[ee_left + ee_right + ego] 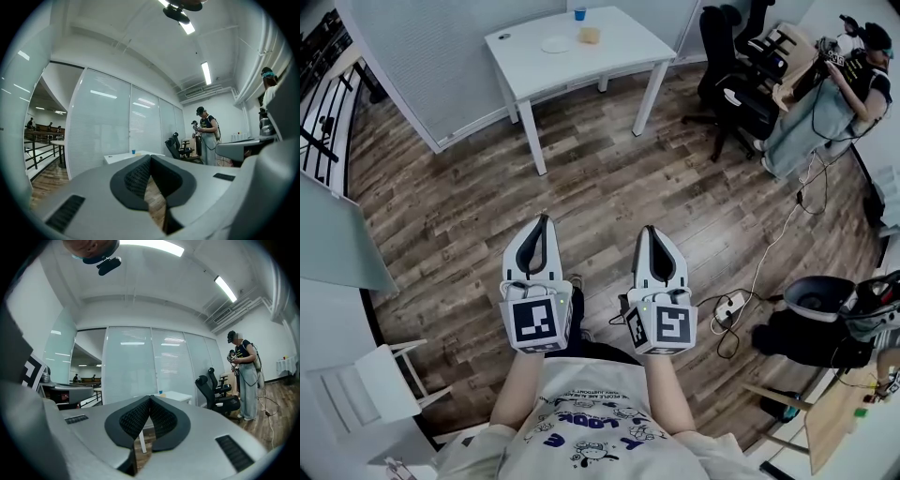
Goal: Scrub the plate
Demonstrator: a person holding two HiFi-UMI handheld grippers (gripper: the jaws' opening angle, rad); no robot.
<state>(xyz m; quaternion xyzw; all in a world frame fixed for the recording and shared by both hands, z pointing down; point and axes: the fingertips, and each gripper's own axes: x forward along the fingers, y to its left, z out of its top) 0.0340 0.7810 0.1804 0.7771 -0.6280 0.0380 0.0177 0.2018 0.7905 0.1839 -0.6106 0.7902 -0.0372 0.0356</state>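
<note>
A white plate (pixel 555 44) lies on the white table (pixel 619 52) at the far end of the room, with a tan sponge (pixel 590 36) and a small blue cup (pixel 580 14) beside it. I stand well back from that table, over the wood floor. My left gripper (pixel 546 221) and right gripper (pixel 649 231) are held side by side in front of my body, pointing level toward the table. Both are shut with nothing between their tips. In the left gripper view the table (pixel 123 156) shows small beyond the closed left gripper (pixel 149 158); the right gripper (pixel 150 398) is closed too.
A black office chair (pixel 733 89) stands right of the table. A person (pixel 836 80) stands at the far right holding equipment. Cables (pixel 769 253) and a power strip (pixel 731 305) lie on the floor at the right. A frosted glass wall (pixel 450 56) and a railing (pixel 323 103) run along the left.
</note>
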